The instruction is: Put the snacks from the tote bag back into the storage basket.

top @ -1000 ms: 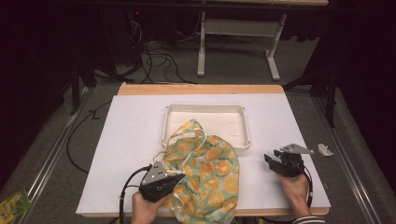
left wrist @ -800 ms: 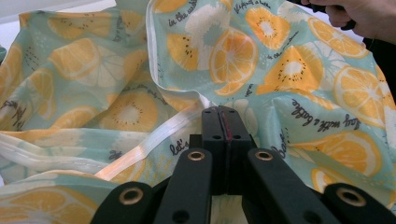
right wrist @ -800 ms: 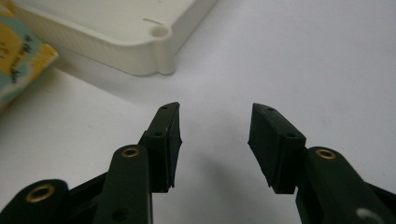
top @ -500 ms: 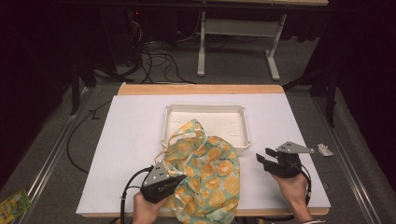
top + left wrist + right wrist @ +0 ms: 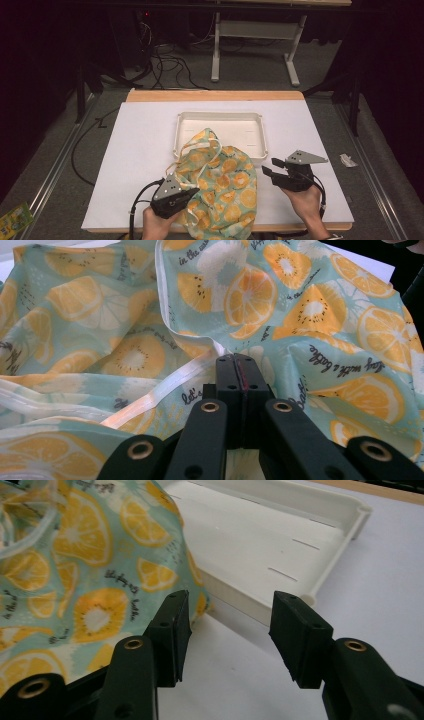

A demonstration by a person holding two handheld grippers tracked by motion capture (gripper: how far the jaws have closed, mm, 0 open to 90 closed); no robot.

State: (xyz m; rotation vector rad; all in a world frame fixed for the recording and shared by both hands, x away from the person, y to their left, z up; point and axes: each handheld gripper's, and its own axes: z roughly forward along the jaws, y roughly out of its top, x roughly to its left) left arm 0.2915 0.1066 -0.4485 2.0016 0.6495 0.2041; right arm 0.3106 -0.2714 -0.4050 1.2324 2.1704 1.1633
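A drawstring cloth bag [image 5: 222, 185] printed with orange slices lies crumpled at the table's front, its top resting over the near rim of a shallow white tray [image 5: 220, 117]. My left gripper [image 5: 195, 191] sits at the bag's left edge, shut on the cloth [image 5: 250, 290] by its white hem. My right gripper [image 5: 269, 167] hovers just right of the bag and points at it. It is open, its jaws have just been opening, and nothing is between them. In the right gripper view [image 5: 232, 630] the bag [image 5: 75, 555] is at the left and the tray [image 5: 345, 525] lies ahead.
A white mat [image 5: 140, 150] covers the table, with a wooden strip along the far edge. A small paper scrap [image 5: 347, 160] lies off the mat's right side. On the floor are cables, a green packet [image 5: 12, 220] and a white stand's legs behind.
My right gripper has risen and moved left toward the bag. The left gripper and the bag have stayed put.
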